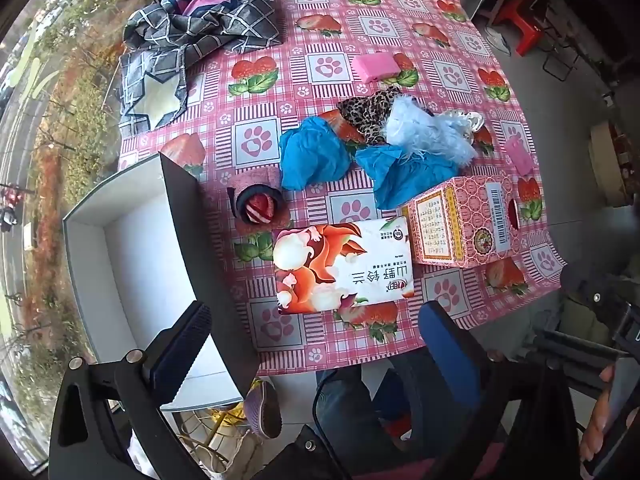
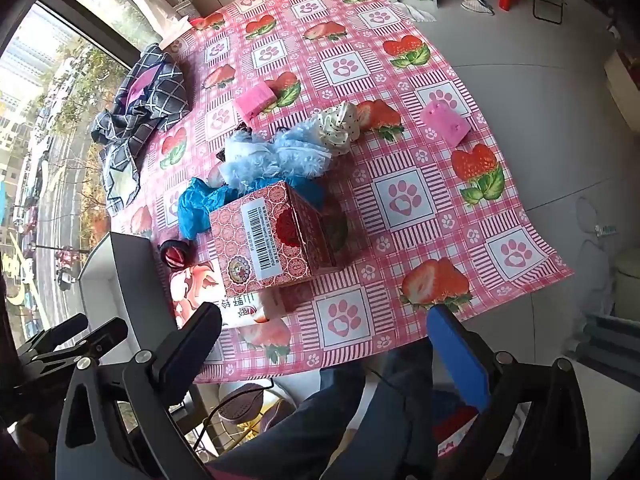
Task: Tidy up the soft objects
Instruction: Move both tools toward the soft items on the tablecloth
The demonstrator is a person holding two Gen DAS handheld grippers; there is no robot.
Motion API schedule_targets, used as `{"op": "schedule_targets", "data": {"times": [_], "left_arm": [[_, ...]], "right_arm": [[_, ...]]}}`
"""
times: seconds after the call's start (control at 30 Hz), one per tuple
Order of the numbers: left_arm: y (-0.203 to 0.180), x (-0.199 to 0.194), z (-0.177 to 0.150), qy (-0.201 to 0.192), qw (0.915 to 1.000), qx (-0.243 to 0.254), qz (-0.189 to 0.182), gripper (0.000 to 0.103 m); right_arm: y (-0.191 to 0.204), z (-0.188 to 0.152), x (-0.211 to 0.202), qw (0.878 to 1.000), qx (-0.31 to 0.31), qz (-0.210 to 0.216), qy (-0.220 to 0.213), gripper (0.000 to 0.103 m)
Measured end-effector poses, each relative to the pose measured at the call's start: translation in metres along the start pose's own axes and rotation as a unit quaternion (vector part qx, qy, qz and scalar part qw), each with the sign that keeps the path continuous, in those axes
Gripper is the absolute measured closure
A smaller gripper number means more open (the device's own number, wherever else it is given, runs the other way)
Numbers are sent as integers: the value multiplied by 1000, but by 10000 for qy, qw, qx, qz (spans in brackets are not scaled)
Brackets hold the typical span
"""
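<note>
Both grippers hang above the near edge of the counter [image 1: 452, 40], which is covered by a pink cloth printed with strawberries and paw marks. Left gripper [image 1: 316, 340]: jaws wide apart, nothing between them. Right gripper [image 2: 324, 332]: jaws likewise wide apart and empty. Soft objects sit in a loose heap mid-counter: two crumpled blue cloths [image 1: 312, 156], a leopard-print piece [image 1: 368, 112], a pale blue fluffy item [image 1: 432, 136] and a cream dotted scrunchie [image 2: 340, 124], mostly touching or overlapping. A pink sponge [image 1: 374, 65] lies beyond the heap; a second pink piece [image 2: 446, 122] lies well apart to the right. A dark checked fabric [image 1: 200, 28] is bunched at the far left. Near edge: a flat tissue pack [image 1: 344, 264], a pink patterned carton [image 1: 464, 220] just beside it, a small red-and-black round item [image 1: 258, 206], and an open white box [image 1: 132, 264] at the left.
</note>
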State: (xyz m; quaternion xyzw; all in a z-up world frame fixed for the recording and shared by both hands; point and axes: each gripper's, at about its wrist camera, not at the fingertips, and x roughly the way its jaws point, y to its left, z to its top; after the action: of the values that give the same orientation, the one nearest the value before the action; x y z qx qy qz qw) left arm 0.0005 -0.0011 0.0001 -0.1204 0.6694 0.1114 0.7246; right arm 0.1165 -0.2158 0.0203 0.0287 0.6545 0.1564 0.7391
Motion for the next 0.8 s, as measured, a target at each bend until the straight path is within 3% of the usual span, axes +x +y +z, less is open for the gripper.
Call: {"op": "schedule_targets", "data": {"times": [0.13, 0.8], "left_arm": [[0, -2, 5, 4, 9999, 97, -27, 0], [39, 4, 1, 3, 9993, -338, -161, 0]], "right_arm": [[-3, 0, 1, 9999, 128, 24, 23, 0], [8, 4, -4, 9996, 120, -247, -91, 0]]}}
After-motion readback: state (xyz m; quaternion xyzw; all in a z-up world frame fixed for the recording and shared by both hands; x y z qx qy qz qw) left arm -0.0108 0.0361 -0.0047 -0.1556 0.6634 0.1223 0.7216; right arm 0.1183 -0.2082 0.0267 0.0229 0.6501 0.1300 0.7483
